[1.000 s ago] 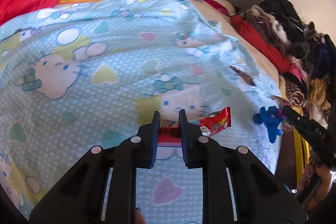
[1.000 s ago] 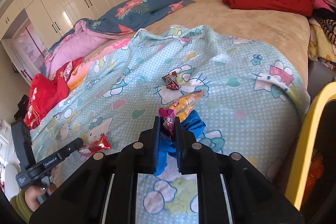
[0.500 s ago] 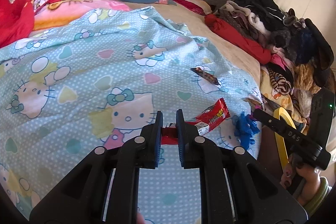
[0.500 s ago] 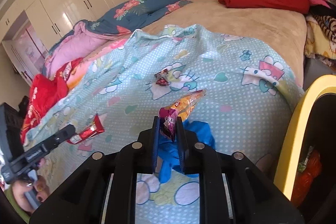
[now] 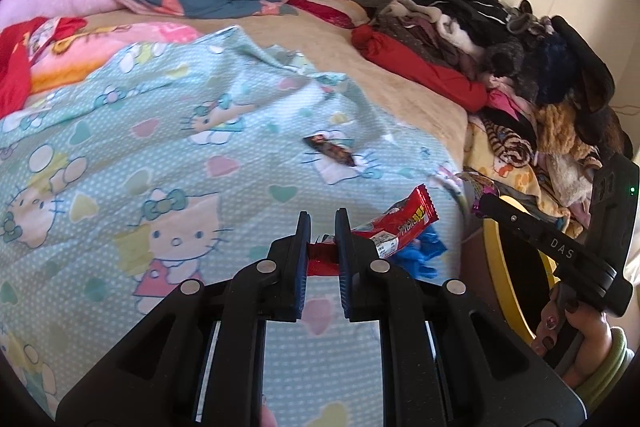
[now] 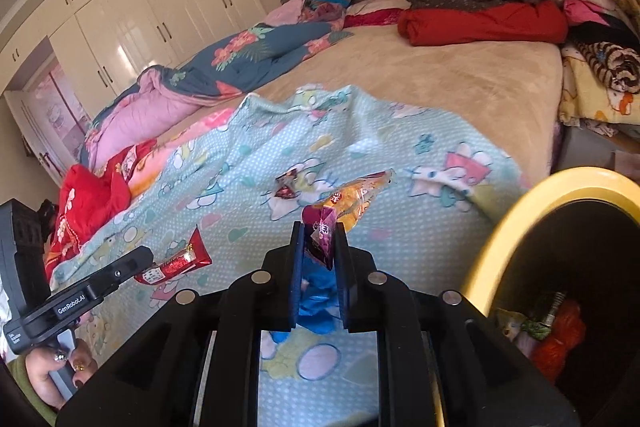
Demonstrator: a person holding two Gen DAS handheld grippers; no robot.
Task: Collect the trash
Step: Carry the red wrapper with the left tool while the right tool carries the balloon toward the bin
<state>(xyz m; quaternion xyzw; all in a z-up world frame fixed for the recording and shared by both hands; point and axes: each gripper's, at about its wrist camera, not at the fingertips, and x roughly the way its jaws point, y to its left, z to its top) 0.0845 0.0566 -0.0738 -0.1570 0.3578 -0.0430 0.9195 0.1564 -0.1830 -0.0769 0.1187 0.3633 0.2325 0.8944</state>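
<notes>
While both hands hold above the cartoon-cat sheet [image 5: 168,147] on the bed, each gripper carries trash. Landmark for all positions: that sheet.

Left gripper [image 5: 322,227]: jaws closed down nearly all the way, pads pinching one end of a red snack wrapper [image 5: 400,223]. The wrapper's free end sticks out to the right of the jaws and up, clear of the sheet. In the right wrist view the same red wrapper [image 6: 176,261] hangs from the left gripper's tip above the sheet's near left part.

Right gripper [image 6: 319,255]: jaws almost closed, with a narrow gap filled by a magenta wrapper [image 6: 320,239], held upright between the pads. An orange-yellow wrapper [image 6: 356,197] shows just behind it; whether it is held along with the magenta piece cannot be told. A blue crumpled piece [image 6: 318,295] sits low between the fingers; whether it lies on the sheet or hangs in the grip cannot be told from here. In the left wrist view that blue piece [image 5: 420,251] appears at the sheet's near right edge.

Loose trash on the sheet: one dark printed wrapper [image 5: 330,151] lying flat near the sheet's middle, well apart from both grippers.

Yellow-rimmed bin [image 6: 520,215] stands just off the sheet's right edge, beside the bed; orange and green contents visible inside. A pile of clothes [image 5: 500,39] lies beyond the sheet's far right side.
</notes>
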